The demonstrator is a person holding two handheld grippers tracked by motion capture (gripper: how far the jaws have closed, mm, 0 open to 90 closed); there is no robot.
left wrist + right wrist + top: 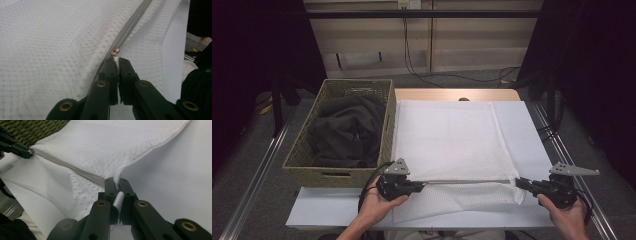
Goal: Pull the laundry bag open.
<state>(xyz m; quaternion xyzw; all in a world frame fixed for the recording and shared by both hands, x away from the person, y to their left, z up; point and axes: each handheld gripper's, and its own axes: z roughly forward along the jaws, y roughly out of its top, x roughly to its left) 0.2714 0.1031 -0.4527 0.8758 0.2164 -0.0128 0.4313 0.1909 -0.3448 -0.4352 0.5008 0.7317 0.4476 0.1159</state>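
A white mesh bag (452, 135) lies flat on the white table cover, its grey zipper (467, 181) running along the near edge. My left gripper (423, 184) is at the zipper's left end, shut on the pull tab just behind the brass slider (114, 52). In the left gripper view its jaws (117, 60) are pressed together over the zipper (132, 22). My right gripper (519, 182) is shut on the bag's fabric at the zipper's right end (116, 180), and the zipper (72, 168) stretches taut toward the left gripper (27, 153).
A woven green basket (337, 174) stands off the table's left side, holding a dark garment (347, 130). The table's wooden far edge (457, 94) shows beyond the white cover (537, 145). Cables trail on the floor behind.
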